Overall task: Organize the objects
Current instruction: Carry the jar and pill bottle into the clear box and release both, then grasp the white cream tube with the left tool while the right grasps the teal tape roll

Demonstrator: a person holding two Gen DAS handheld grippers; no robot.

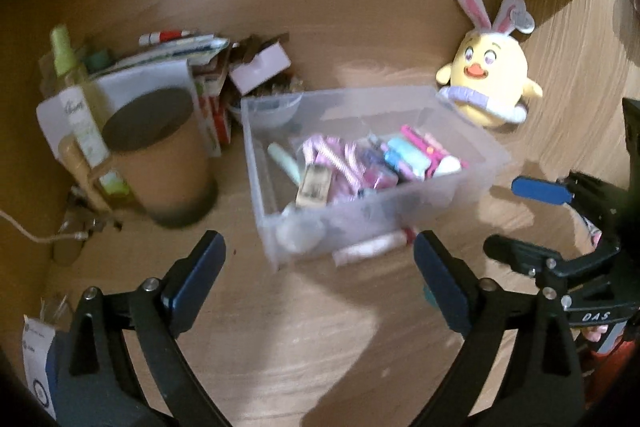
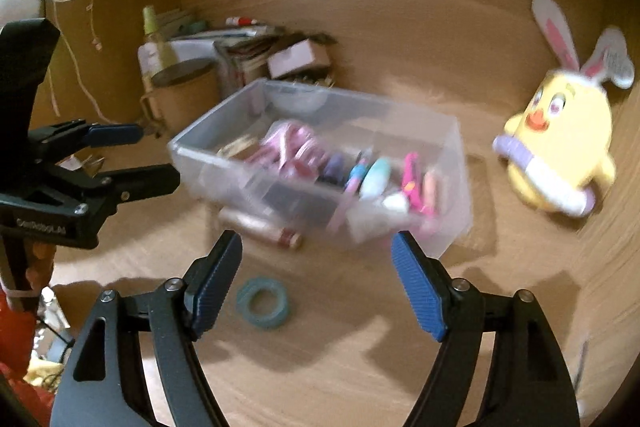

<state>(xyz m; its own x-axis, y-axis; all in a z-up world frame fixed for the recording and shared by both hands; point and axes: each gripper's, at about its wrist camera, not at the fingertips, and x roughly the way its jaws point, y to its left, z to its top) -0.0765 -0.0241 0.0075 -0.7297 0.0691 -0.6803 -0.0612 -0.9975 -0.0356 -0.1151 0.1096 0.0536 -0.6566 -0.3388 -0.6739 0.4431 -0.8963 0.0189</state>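
A clear plastic bin (image 1: 476,143) (image 2: 452,143) stands on the wooden desk, holding several small pink, blue and white items. A white tube with a red cap (image 1: 372,246) (image 2: 260,229) lies on the desk against the bin's near wall. A teal tape roll (image 2: 263,302) lies in front of it, just ahead of my right gripper. My left gripper (image 1: 320,269) is open and empty, near the bin's front. My right gripper (image 2: 318,273) is open and empty, also facing the bin. Each gripper shows at the edge of the other's view.
A yellow plush chick with bunny ears (image 1: 490,79) (image 2: 560,143) sits right of the bin. A brown mug (image 1: 160,155) (image 2: 186,95), a green spray bottle (image 1: 70,67), papers and small boxes (image 1: 260,67) crowd the back left corner. A white cable (image 1: 24,231) lies at left.
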